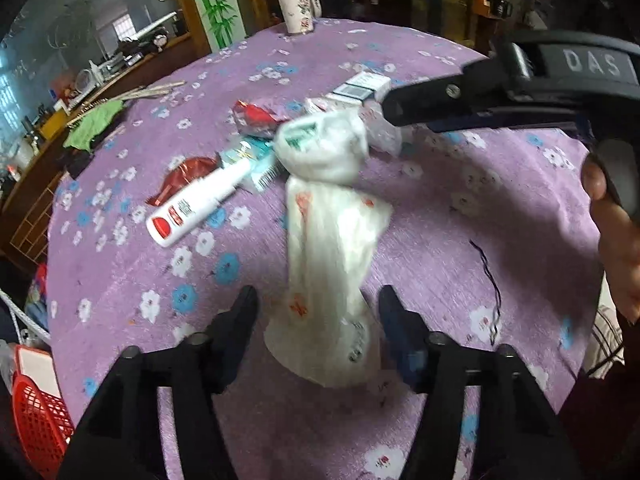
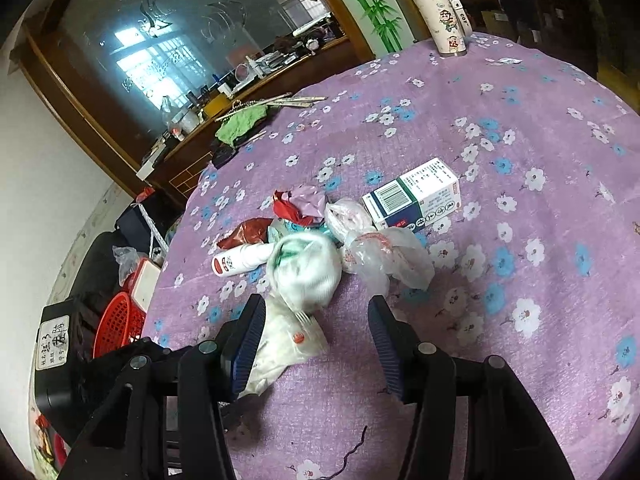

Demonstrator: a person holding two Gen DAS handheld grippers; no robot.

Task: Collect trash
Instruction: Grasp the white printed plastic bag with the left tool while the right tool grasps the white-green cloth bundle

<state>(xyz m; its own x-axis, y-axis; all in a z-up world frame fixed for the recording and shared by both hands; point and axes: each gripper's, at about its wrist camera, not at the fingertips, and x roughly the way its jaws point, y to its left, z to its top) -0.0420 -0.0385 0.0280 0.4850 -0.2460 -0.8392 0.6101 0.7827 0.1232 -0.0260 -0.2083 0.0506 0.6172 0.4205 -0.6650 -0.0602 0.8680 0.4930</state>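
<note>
On the tablecloth [image 2: 520, 240], a heap of litter sits mid-table. In the right wrist view, the plastic bag [image 2: 304, 264] lies at centre; the bottle [image 2: 240, 258] rests at its 9 o'clock, wrappers [image 2: 296, 208] at 12, a box [image 2: 416, 196] at 2. The cup [image 2: 440, 16] stands far off at 1 o'clock, by the table's edge.

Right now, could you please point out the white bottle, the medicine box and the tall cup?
white bottle [image 1: 200, 200], left wrist view, its body.
medicine box [image 2: 416, 196], right wrist view, barcode side.
tall cup [image 2: 440, 20], right wrist view, its wall.

Cup [image 2: 440, 20], green cloth [image 2: 242, 122], red basket [image 2: 116, 328] nr tbl.
</note>
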